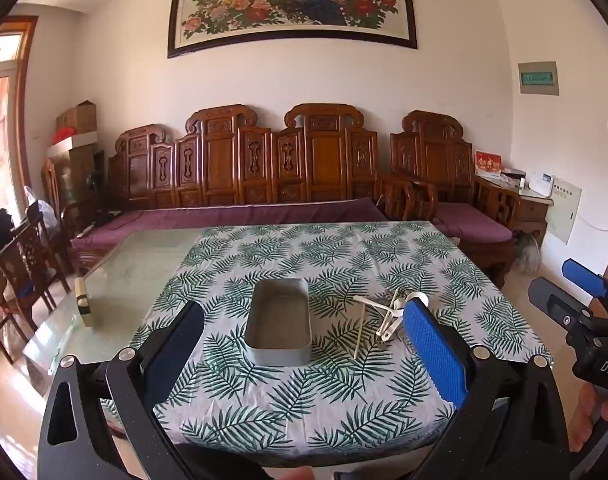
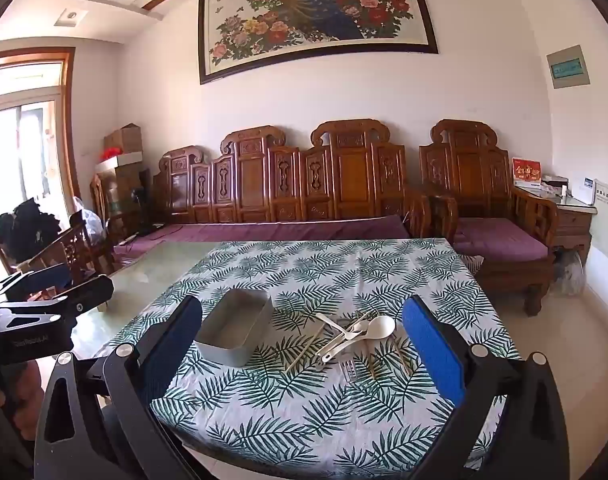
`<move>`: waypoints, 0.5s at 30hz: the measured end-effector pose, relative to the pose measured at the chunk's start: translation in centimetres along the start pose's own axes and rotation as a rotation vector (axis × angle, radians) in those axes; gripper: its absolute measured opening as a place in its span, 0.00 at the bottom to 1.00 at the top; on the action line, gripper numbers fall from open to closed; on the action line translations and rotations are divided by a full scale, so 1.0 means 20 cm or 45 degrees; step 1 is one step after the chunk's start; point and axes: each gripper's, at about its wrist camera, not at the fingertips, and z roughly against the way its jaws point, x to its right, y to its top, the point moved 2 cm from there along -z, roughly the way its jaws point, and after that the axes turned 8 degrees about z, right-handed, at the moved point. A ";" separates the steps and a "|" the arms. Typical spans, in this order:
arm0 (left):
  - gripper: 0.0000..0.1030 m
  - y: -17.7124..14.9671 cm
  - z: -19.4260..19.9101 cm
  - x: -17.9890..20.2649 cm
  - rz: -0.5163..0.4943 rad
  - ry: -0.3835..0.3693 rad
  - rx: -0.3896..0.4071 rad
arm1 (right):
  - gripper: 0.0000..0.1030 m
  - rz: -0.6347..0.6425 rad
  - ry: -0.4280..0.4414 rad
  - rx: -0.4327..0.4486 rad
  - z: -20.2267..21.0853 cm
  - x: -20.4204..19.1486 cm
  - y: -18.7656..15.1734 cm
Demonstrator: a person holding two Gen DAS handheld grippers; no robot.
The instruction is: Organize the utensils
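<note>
Start of sorting: both the left gripper (image 1: pixel 299 344) and right gripper (image 2: pixel 304 344) are held wide, unladen. Ahead-right of the metal tin (image 2: pixel 234 334), 1 white spoon (image 2: pixel 374 330) should be approached first.

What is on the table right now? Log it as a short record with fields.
surface: leaf-print cloth over a glass table
tin: grey, rectangular, empty, upright
utensils: white spoons and chopsticks in a loose pile to the right of the tin, none inside it
left tongs: open, holding nothing, above the near edge
right tongs: open, holding nothing
</note>
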 end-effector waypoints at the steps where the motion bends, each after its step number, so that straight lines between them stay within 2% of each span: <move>1: 0.94 0.00 0.00 0.00 -0.001 -0.001 -0.001 | 0.98 0.002 -0.001 0.002 0.00 0.00 0.00; 15: 0.94 0.00 0.00 0.00 -0.009 -0.008 0.015 | 0.98 0.001 0.000 0.003 0.01 -0.01 0.01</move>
